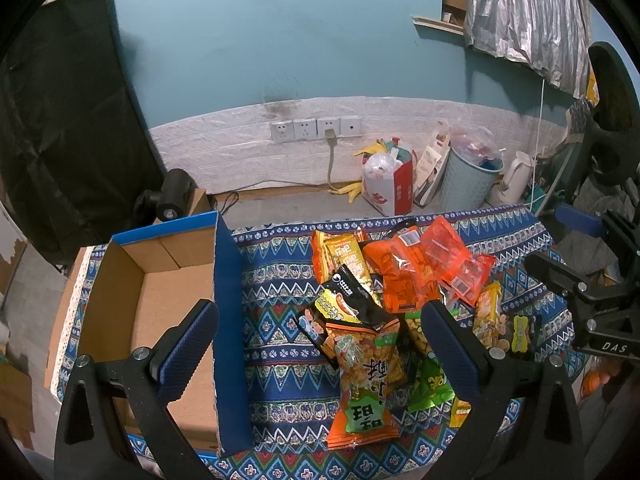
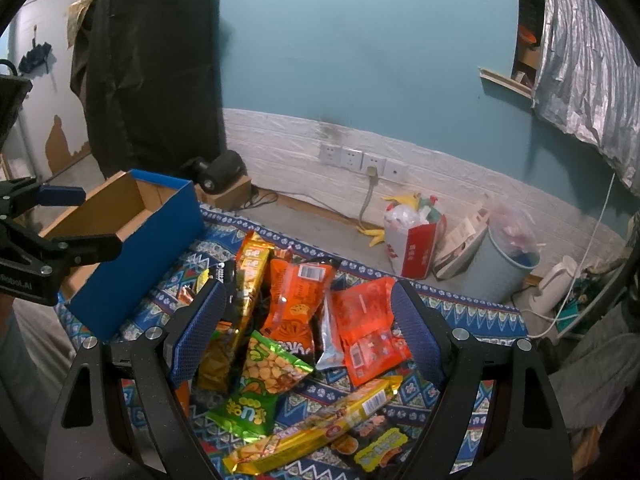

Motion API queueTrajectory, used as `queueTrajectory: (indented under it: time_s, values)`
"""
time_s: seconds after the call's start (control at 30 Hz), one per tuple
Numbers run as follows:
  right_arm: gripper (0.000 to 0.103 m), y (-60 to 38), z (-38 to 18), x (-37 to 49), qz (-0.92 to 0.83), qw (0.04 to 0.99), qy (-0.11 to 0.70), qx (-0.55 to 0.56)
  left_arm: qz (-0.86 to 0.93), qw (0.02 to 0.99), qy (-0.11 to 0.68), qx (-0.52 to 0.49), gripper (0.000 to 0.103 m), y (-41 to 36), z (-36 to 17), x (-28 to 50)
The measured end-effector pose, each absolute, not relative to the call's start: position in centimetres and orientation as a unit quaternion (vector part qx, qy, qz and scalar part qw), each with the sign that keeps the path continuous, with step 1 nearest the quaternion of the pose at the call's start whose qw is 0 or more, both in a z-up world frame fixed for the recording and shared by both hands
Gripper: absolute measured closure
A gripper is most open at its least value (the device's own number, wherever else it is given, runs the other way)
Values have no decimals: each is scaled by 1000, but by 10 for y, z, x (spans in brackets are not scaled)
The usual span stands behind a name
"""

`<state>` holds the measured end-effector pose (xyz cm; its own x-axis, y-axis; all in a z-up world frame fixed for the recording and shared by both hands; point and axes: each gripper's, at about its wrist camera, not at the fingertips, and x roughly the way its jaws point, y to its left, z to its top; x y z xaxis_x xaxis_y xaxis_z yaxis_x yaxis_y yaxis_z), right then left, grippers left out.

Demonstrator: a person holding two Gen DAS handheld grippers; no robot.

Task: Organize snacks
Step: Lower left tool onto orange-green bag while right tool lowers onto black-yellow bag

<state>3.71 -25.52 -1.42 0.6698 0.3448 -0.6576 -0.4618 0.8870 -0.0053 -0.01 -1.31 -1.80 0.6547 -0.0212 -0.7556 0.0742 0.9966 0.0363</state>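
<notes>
A pile of snack packets lies on the patterned blue cloth: orange bags, a black packet, an orange-green peanut bag. To its left stands an open cardboard box with blue sides, empty inside. My left gripper hovers open above the pile's left edge and the box wall. In the right wrist view my right gripper is open over the orange bags, the green pea bag and a long gold packet. The box sits at the left there.
The other gripper shows at each view's edge. Beyond the table's far edge, on the floor by the wall, are a rubbish bin, a red-white bag, a kettle and a black covered object.
</notes>
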Motion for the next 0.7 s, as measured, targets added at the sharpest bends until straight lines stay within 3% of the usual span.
queueTrajectory:
  time_s: [0.5,0.7]
  values:
    - [20,-274,-17,49,215,905,352,-101,-25,903,427,43,1,-18,-32,5]
    - [20,-292,-44,68,194,888,406,-98,-18,887,459,56,1,-23,-63,13]
